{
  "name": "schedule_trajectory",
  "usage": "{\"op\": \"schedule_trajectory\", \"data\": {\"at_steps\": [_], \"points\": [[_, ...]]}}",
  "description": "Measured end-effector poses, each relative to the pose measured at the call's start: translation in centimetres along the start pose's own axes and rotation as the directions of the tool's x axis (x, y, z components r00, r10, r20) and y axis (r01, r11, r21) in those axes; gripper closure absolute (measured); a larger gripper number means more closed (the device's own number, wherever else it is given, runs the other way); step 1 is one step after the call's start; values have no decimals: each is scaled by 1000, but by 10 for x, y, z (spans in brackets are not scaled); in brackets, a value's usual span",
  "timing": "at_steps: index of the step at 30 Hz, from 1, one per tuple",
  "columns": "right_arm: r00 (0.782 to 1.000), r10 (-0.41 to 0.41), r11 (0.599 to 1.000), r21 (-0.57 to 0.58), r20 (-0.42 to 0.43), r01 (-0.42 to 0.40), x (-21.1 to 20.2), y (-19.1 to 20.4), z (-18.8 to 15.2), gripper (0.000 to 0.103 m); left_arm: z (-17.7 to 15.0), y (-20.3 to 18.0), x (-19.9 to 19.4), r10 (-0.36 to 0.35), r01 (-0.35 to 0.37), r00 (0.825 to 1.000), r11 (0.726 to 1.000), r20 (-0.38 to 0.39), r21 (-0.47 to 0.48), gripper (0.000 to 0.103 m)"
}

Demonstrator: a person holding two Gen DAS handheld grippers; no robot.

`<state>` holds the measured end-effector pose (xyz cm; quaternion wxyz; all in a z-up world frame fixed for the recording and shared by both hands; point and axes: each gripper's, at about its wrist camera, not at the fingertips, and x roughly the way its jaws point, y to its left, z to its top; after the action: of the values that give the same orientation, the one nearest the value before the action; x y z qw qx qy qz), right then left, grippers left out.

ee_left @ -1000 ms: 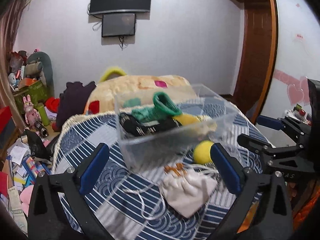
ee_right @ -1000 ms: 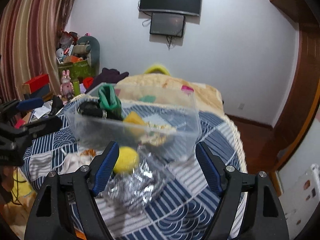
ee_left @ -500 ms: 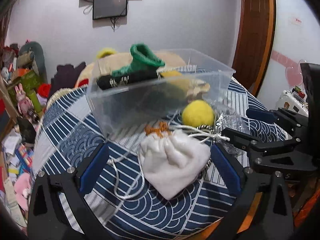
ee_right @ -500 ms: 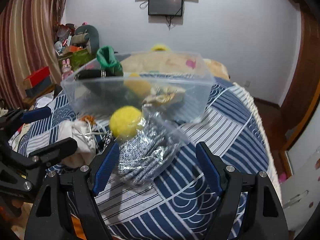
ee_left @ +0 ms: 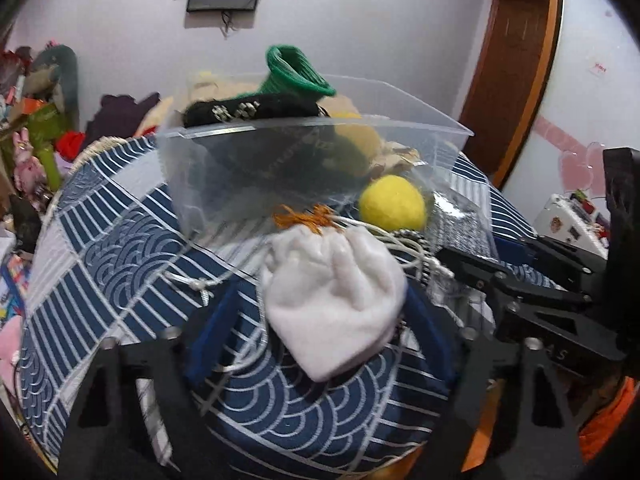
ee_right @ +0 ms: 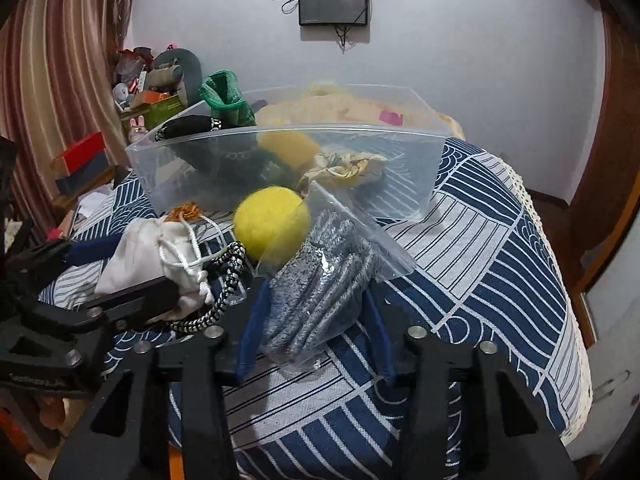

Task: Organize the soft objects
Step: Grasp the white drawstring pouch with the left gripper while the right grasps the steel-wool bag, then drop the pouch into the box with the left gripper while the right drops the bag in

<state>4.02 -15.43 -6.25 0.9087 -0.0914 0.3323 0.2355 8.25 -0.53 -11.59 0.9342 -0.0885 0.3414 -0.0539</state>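
My left gripper is shut on a white drawstring pouch lying on the blue patterned cloth; the pouch also shows in the right wrist view. My right gripper is shut on a clear bag of grey gloves. A yellow ball rests between pouch and bag, in front of a clear plastic bin. The bin holds a green knit piece, a black item, a yellow item and a patterned cloth. A black-and-white cord lies by the pouch.
The table is round, with a blue and white cloth, and drops off at right. Cluttered toys and boxes stand at the left by a striped curtain. A wooden door is at the right.
Both grippers moved forward and down and closed: the left on the white pouch, the right on the glove bag. Their jaws were wide open before.
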Motion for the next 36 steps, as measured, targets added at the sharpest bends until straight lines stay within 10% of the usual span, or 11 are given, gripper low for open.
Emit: {"op": "schedule_trajectory", "data": {"at_steps": [7, 36], "points": [[1000, -10, 1000, 16, 17, 10, -5, -1, 1, 72, -2, -11, -11, 2, -4, 999, 999, 34, 53, 62], [977, -67, 997, 37, 200, 60, -52, -21, 48, 78, 66, 14, -76, 70, -74, 958, 997, 278, 2, 66]]}}
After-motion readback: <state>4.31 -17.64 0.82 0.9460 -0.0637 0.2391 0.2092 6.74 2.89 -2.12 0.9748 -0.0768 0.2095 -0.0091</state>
